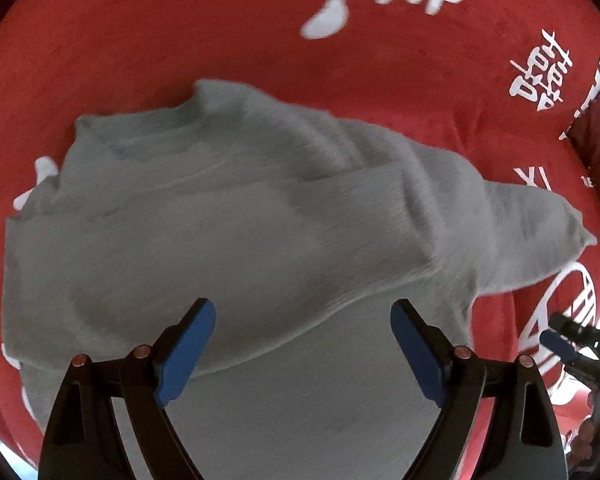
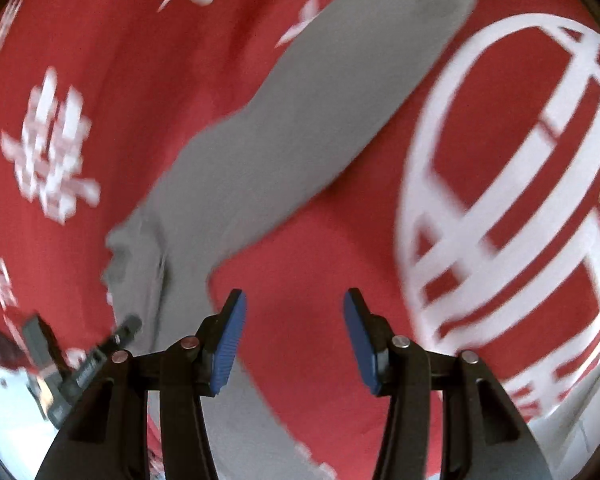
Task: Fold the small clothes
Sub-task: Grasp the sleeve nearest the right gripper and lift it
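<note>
Left wrist view: grey garment [image 1: 236, 216] lies partly folded on a red cloth [image 1: 140, 40] printed with white characters, which covers the surface; what is underneath can't be told, bench or bed. One sleeve is laid across the body, and the body runs left to right across the frame. Left gripper [image 1: 303, 344] hangs over the garment's near edge, jaws wide apart, blue pads clear of the fabric, nothing held. A bit of the right gripper [image 1: 556, 344] shows at the right edge, just beside the garment's right end.

Right wrist view, blurred: a long grey strip of the same garment [image 2: 284, 120] runs diagonally from upper right down to lower left, its long axis slanting across the frame. Right gripper [image 2: 294, 340] has jaws about half open, empty, over bare red cloth [image 2: 320, 260]. The grey strip sits just to the left of its left finger and passes under it. A large white ring print [image 2: 500, 184] sits off to the right.

Judgement: fold is mid-way. Next grab likely the loose sleeve or strip. Right gripper is nearer to it but offset, so it needs to shift left in its own view to get fabric between the jaws. Left gripper is better placed for the body hem.
</note>
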`<act>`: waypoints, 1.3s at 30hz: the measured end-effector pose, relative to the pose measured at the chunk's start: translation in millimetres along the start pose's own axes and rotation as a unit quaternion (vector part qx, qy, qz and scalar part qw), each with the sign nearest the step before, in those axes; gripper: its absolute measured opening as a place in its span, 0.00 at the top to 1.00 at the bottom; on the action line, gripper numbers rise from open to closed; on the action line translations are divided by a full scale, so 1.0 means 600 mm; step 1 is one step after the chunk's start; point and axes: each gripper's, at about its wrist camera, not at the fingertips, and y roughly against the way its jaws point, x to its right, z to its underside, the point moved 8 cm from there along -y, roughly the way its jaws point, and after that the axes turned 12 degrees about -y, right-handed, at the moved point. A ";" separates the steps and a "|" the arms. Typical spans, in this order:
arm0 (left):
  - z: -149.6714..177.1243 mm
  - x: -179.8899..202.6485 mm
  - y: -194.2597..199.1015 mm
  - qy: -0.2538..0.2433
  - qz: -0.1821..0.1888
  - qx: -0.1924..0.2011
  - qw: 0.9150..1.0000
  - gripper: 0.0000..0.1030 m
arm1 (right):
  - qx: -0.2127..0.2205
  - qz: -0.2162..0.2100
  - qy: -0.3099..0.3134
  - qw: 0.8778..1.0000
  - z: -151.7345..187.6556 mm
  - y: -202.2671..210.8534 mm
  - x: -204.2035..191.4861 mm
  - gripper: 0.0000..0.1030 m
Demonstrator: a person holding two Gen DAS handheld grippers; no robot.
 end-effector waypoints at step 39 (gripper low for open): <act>-0.069 0.124 -0.024 -0.056 -0.021 0.054 0.997 0.11 | -0.036 -0.355 0.022 0.934 -0.088 0.092 -0.251 0.92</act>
